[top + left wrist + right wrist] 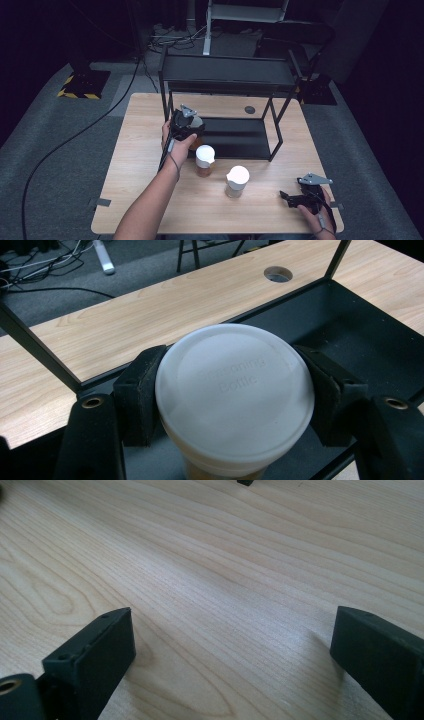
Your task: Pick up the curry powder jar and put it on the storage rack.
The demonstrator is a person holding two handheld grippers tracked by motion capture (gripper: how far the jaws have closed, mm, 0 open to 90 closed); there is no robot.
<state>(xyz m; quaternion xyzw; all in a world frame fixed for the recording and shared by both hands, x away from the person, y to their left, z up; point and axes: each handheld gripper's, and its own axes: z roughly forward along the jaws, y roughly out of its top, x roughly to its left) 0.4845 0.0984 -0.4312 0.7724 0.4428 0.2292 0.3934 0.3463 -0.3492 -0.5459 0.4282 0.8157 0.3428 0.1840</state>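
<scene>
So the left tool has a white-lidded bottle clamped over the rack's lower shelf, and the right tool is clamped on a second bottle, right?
Only half right. The left tool does grip the white-lidded bottle over the rack's lower shelf. The right tool holds nothing: the right gripper view shows its jaws wide apart over the bare table.

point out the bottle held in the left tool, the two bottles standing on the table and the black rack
held bottle [235, 390], left gripper view, white lid top
near bottle [237, 176], high view, white lid
middle bottle [204, 155], high view, white lid
black rack [227, 72], high view, top shelf
</scene>
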